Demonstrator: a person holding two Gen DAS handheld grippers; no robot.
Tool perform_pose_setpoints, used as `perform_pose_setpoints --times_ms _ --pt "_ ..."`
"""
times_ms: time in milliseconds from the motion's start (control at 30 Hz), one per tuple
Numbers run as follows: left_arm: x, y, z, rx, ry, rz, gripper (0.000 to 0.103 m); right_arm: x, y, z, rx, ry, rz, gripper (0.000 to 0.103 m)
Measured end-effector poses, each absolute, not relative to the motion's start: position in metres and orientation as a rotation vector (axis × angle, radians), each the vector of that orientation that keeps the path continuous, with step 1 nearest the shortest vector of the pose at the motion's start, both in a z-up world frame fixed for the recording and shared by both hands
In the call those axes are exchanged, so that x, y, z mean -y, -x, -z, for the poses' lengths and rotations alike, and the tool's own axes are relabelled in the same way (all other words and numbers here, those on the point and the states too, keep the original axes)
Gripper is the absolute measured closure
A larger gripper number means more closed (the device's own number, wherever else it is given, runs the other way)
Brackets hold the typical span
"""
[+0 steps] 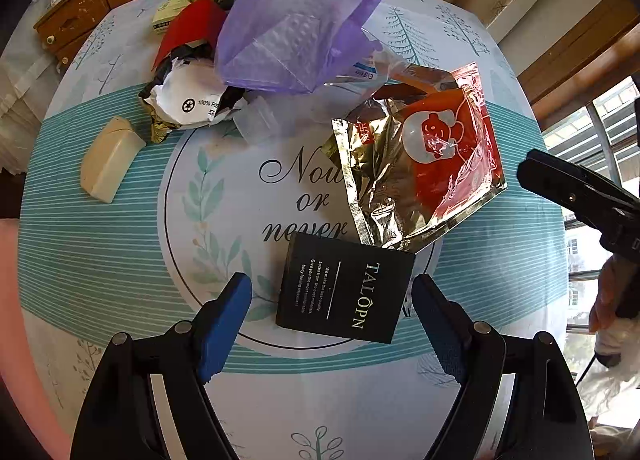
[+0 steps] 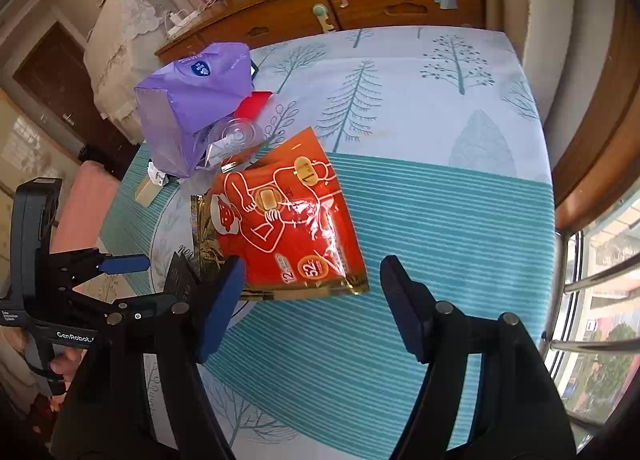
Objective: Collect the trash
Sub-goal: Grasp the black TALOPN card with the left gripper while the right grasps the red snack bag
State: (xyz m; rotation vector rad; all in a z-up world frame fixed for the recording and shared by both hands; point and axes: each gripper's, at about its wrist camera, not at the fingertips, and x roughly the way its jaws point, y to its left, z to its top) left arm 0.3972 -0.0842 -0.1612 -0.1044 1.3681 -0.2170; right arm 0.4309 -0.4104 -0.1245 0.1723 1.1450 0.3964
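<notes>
One view only – left wrist – shows black box (image 1: pixel 346 287) face, beige bar (image 1: pixel 109 158)

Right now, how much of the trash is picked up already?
Nothing looks collected yet. Both the left gripper and the right gripper are open and hold nothing. Left on the table: the black TALOPN cardboard box, the shiny red and gold foil pouch, the crumpled white and black wrapper and the beige block. The purple plastic bag stands ready nearby.
</notes>
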Motion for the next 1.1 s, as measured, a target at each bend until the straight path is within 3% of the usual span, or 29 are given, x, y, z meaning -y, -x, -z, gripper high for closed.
perform_pose_setpoints --times_ms 400,767,867,933,1100 --pt "0.093 -0.404 0.173 -1.408 0.101 0.268 0.019 0.378 -0.472 0.151 -1.152 -0.067 -0.533 0.026" --pt "0.117 -0.406 0.184 -1.442 0.004 0.282 0.019 0.358 -0.472 0.167 -1.183 -0.024 -0.588 0.026" --pt "0.127 -0.410 0.186 -1.445 -0.013 0.269 0.019 0.359 -0.471 0.168 -1.191 -0.039 -0.576 0.035" --pt "0.133 -0.413 0.187 -1.445 -0.016 0.247 0.022 0.362 -0.470 0.168 -1.197 -0.048 -0.564 0.051" --pt "0.137 -0.413 0.187 -1.444 0.010 0.205 0.028 0.372 -0.466 0.163 -1.200 -0.102 -0.568 0.074"
